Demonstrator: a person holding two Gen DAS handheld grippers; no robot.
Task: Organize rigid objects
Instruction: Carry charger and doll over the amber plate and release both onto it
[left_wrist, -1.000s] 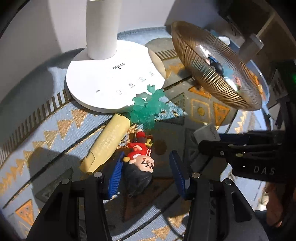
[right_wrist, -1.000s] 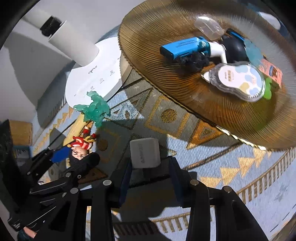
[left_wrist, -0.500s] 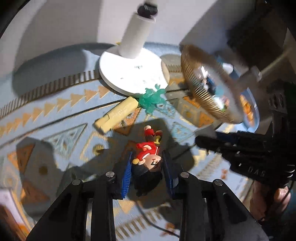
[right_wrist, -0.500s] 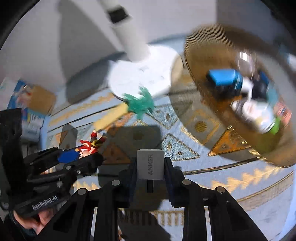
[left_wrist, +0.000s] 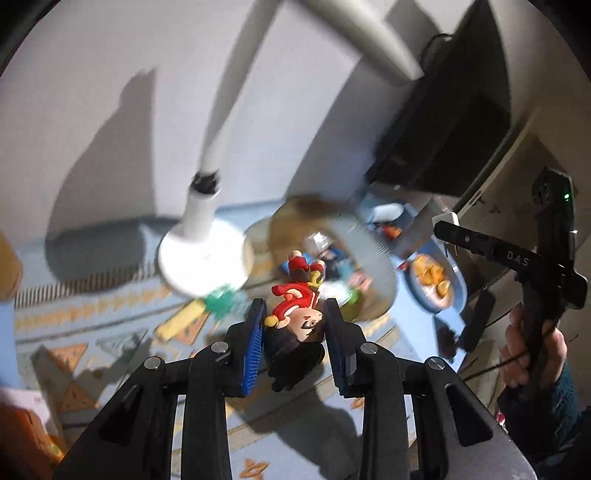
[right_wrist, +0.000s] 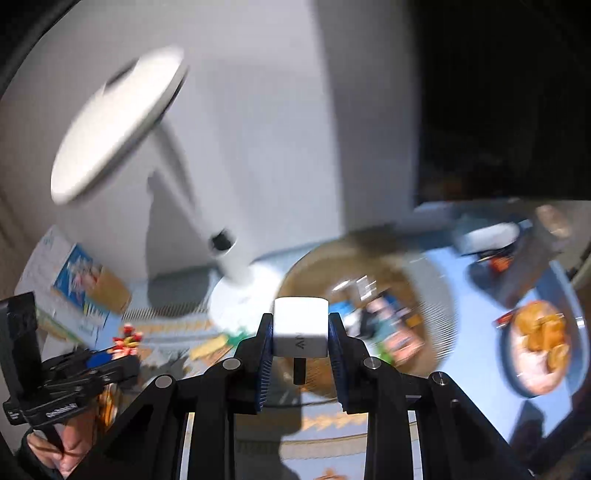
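Note:
My left gripper (left_wrist: 293, 317) is shut on a small figurine (left_wrist: 295, 317) with a red outfit and black hair, held well above the patterned cloth. My right gripper (right_wrist: 300, 328) is shut on a white charger cube (right_wrist: 300, 326), also lifted. The gold ribbed bowl (left_wrist: 376, 269) holding several small items lies ahead of both grippers and is blurred; it also shows in the right wrist view (right_wrist: 424, 280). In the left wrist view the right gripper (left_wrist: 448, 229) appears at the right. In the right wrist view the left gripper (right_wrist: 122, 350) appears at the lower left with the figurine.
A white desk lamp (left_wrist: 201, 258) stands behind the cloth, its head overhead (right_wrist: 114, 122). A yellow stick (left_wrist: 181, 321) and a green toy (left_wrist: 219, 301) lie by the lamp base. A blue plate of food (right_wrist: 539, 343) sits right. Boxes (right_wrist: 74, 288) stand left.
Both grippers have risen high off the cloth and tilted toward the bowl, carrying the figurine and the charger. The view now takes in the wall and lamp head.

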